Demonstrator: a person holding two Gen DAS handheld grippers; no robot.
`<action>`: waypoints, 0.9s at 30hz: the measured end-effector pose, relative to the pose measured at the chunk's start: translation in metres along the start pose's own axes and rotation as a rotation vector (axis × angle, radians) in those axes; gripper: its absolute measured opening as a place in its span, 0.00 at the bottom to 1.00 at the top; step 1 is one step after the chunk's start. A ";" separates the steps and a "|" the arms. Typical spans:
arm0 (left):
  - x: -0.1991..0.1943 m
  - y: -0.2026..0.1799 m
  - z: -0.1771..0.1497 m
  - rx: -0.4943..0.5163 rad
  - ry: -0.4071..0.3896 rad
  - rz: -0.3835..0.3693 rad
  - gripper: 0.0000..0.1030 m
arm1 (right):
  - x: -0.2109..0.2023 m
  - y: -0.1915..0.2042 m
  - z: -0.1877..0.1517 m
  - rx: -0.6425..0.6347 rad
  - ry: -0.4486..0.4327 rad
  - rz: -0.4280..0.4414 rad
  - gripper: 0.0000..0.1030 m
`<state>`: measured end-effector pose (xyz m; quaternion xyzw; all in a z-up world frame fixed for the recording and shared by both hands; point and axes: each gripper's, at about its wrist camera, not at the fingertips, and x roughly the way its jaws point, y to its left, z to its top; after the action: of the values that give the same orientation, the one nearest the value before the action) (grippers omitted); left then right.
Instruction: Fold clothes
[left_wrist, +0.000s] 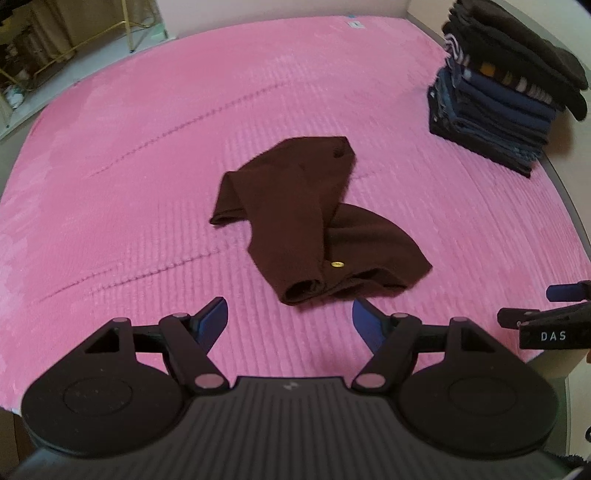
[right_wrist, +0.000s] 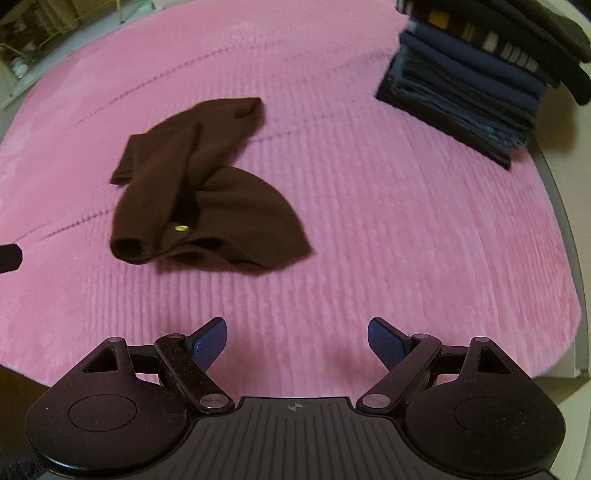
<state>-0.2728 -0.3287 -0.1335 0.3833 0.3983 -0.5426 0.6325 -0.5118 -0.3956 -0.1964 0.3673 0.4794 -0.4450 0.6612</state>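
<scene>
A crumpled dark brown cardigan (left_wrist: 314, 225) with a gold button (left_wrist: 337, 264) lies mid-bed on a pink ribbed bedspread (left_wrist: 147, 166). The left gripper (left_wrist: 289, 319) and right gripper (right_wrist: 296, 341) hover above the bedspread's near edge, fingers spread wide and empty. A stack of folded clothes (left_wrist: 506, 92) sits at the far right corner.

Bare pink bedcover (left_wrist: 147, 166) all round; only the far-right clothes stack (left_wrist: 506, 96) obstructs.
</scene>
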 end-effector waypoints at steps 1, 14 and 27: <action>0.004 0.000 0.000 0.003 0.007 -0.005 0.69 | 0.001 0.000 0.000 0.004 0.003 -0.004 0.84; 0.057 0.020 -0.018 -0.023 0.094 -0.015 0.69 | 0.073 -0.032 -0.008 0.246 0.012 0.121 0.84; 0.146 0.041 0.007 -0.116 0.069 -0.029 0.69 | 0.207 -0.123 -0.003 0.955 -0.059 0.408 0.84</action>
<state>-0.2175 -0.3858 -0.2628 0.3589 0.4561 -0.5141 0.6316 -0.5988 -0.4835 -0.4034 0.7014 0.1225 -0.4863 0.5064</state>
